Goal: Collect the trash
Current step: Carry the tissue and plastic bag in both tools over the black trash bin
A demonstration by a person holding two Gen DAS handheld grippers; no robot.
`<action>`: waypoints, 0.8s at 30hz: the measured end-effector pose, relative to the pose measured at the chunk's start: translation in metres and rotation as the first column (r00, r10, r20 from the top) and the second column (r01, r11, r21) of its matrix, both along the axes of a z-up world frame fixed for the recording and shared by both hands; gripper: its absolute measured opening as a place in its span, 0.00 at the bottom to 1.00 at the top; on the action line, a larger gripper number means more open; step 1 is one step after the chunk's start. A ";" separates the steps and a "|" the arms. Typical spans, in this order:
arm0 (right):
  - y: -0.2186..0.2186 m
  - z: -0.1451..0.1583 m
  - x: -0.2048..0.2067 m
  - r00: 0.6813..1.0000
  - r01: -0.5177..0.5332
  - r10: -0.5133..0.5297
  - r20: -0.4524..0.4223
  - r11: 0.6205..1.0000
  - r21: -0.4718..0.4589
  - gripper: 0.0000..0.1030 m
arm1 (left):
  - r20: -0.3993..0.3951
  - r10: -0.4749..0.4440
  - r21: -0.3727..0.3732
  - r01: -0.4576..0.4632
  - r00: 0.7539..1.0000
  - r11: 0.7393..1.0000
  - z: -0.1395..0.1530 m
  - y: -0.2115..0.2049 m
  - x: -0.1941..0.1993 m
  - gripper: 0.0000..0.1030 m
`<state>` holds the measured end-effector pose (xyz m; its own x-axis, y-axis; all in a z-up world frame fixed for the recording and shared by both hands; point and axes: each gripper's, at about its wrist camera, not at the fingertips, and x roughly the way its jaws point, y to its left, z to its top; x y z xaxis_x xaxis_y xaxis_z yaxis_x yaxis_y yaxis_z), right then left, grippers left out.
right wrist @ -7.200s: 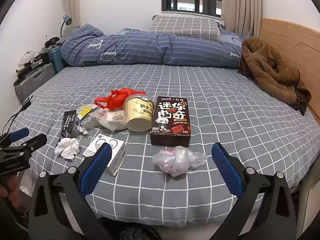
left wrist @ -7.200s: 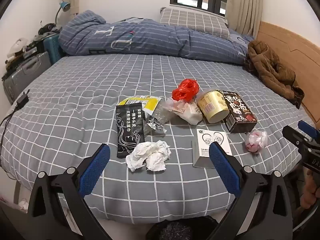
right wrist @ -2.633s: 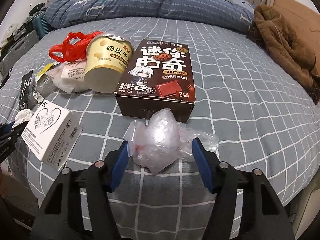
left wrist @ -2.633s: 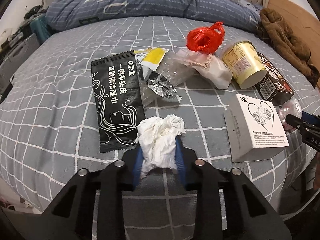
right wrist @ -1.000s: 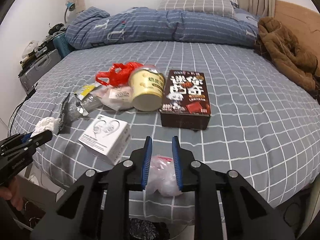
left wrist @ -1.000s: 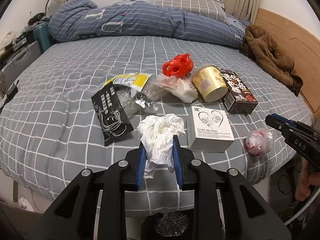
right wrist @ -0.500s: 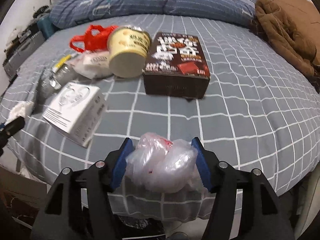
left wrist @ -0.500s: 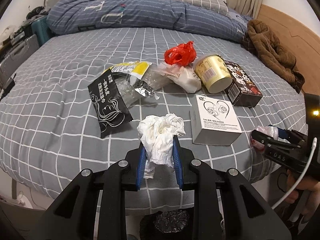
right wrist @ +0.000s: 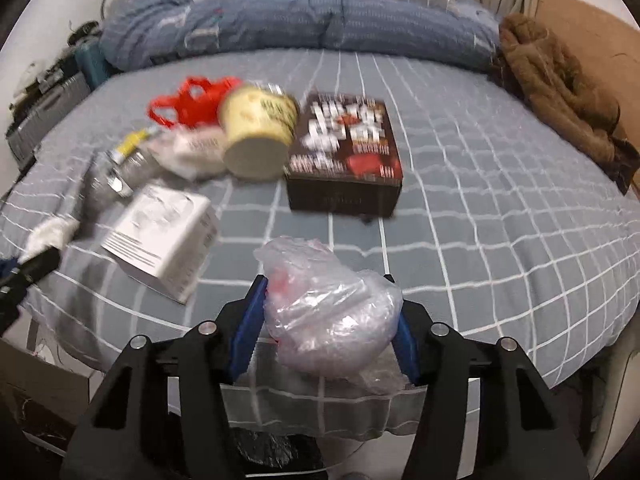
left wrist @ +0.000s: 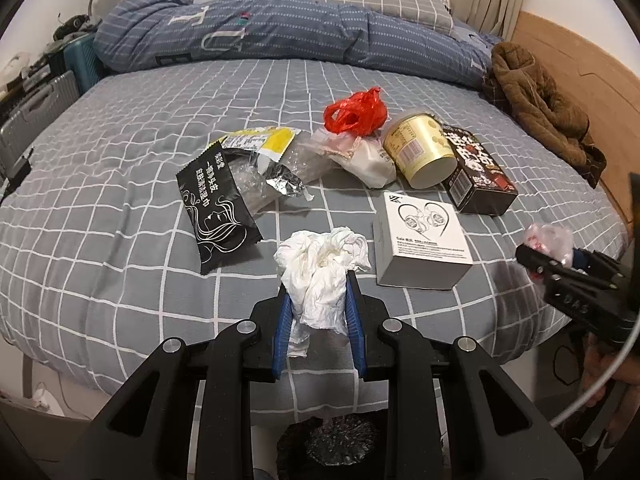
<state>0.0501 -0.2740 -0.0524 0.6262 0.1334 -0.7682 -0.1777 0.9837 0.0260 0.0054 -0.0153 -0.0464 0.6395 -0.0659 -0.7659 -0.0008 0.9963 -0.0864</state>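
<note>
My left gripper [left wrist: 318, 296] is shut on a crumpled white tissue [left wrist: 320, 264], held above the near edge of the bed. My right gripper [right wrist: 328, 312] is shut on a crumpled clear plastic bag [right wrist: 328, 312], also lifted over the bed's near edge; it shows at the right of the left wrist view [left wrist: 548, 240]. On the bed lie a white earphone box [left wrist: 424, 240], a dark chocolate box [left wrist: 476, 172], a yellow cup [left wrist: 420, 152], a red plastic bag [left wrist: 356, 112], a black wet-wipe packet [left wrist: 216, 208] and foil and clear wrappers [left wrist: 284, 184].
A black-lined bin [left wrist: 340, 448] sits on the floor below the left gripper, and shows under the right gripper [right wrist: 272, 452]. A blue duvet [left wrist: 280, 28] and a brown coat [left wrist: 548, 108] lie at the far side of the bed. Suitcases [left wrist: 36, 108] stand at the left.
Both grippers closed on their items and lifted them off the bed. In the last half second the right gripper pulled back toward the bed edge with the plastic bag; the left hardly moved.
</note>
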 end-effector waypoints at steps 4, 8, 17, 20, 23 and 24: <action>0.001 0.017 -0.012 0.999 -0.016 0.015 0.049 0.999 0.030 0.53 | 0.008 0.000 -0.005 0.000 1.000 1.000 0.005 0.000 -0.006 0.23; 0.002 0.030 -0.025 0.997 -0.023 0.019 0.076 0.998 0.056 0.53 | 0.018 0.000 -0.014 0.000 1.000 1.000 0.010 -0.002 -0.014 0.22; 0.004 0.039 -0.050 0.995 -0.041 0.033 0.095 0.995 0.088 0.53 | 0.050 -0.016 -0.016 0.016 0.999 1.000 0.020 -0.013 -0.032 0.22; 0.006 0.040 -0.060 0.995 -0.049 0.040 0.095 0.994 0.096 0.53 | 0.054 -0.020 -0.016 0.021 0.998 1.000 0.021 -0.017 -0.039 0.22; 0.008 0.041 -0.068 0.994 -0.056 0.047 0.099 0.994 0.099 0.53 | 0.051 -0.021 -0.019 0.022 0.998 1.000 0.019 -0.019 -0.045 0.22; 0.009 0.041 -0.071 0.994 -0.059 0.049 0.098 0.993 0.102 0.53 | 0.050 -0.022 -0.019 0.023 0.999 1.000 0.018 -0.019 -0.046 0.22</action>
